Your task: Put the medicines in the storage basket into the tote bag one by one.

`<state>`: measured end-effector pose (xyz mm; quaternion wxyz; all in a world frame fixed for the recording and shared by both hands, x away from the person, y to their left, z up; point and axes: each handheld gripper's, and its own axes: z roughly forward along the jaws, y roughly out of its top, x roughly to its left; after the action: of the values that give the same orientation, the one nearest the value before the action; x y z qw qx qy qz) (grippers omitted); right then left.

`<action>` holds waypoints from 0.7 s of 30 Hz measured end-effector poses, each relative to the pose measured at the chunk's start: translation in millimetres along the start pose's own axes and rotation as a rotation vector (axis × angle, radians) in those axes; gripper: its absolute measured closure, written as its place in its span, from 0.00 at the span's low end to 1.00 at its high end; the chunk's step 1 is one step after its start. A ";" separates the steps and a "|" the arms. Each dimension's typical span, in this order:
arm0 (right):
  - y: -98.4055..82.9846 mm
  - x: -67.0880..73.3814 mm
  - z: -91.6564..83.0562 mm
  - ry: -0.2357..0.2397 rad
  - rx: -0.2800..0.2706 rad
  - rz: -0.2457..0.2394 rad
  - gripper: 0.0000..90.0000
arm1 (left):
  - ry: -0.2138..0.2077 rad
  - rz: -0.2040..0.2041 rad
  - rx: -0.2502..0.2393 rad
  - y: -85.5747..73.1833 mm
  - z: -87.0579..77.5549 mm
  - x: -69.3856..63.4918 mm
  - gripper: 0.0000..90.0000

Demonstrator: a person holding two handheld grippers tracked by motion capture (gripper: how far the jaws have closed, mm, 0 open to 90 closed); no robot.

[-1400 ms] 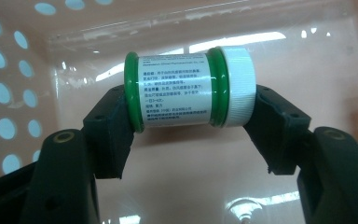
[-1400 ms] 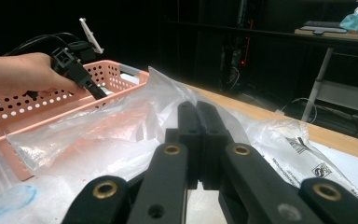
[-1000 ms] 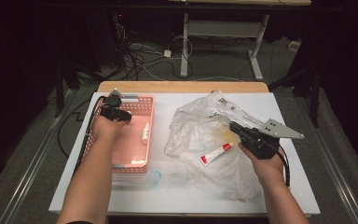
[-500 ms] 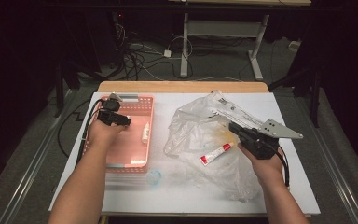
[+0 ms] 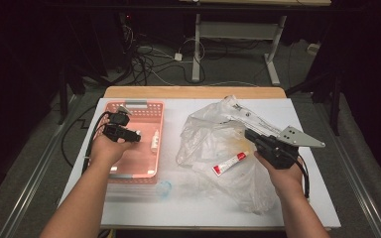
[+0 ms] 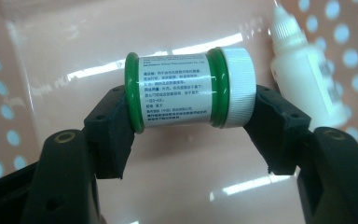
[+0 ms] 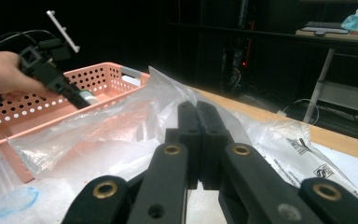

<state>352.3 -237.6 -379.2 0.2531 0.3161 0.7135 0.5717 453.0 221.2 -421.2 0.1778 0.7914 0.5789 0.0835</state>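
left hand-held gripper (image 6: 191, 116) grasps a small green-and-white jar (image 6: 191, 88) end to end, held over the pink basket (image 5: 149, 111) at the left of the high view, beside a white dropper bottle (image 6: 307, 74). right hand-held gripper (image 7: 198, 126) is clenched with nothing between the jaws, over the clear plastic bag (image 5: 213, 144) at center-right of the worktop (image 5: 317, 198). a red-and-white tube (image 5: 229, 163) lies in the bag.

Dim lab: white-topped table (image 5: 307, 198), floor cables (image 5: 154, 59), adjustable desk frame (image 5: 238, 34).

high view: table (image 5: 129, 208) seen from above, forward-down | left gripper view: close, down into pink basket (image 6: 51, 28) | right gripper view: low, leftward | shared: basket (image 7: 9, 116)
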 end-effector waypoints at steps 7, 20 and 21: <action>1.1 0.5 -1.2 -0.001 -0.004 0.002 1.00 | -0.024 0.019 -0.001 -12.8 -15.1 -7.1 0.39; 2.6 1.4 -2.1 -0.002 -0.010 0.000 1.00 | -0.058 0.068 0.006 -43.3 -34.8 -25.6 0.39; 2.7 1.4 -2.2 -0.002 -0.010 -0.002 1.00 | -0.058 0.076 0.007 -45.5 -35.7 -27.1 0.39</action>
<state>350.2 -237.6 -376.1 0.2558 0.3147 0.7106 0.5750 392.0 214.2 -403.4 0.1884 0.8157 0.5431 0.0651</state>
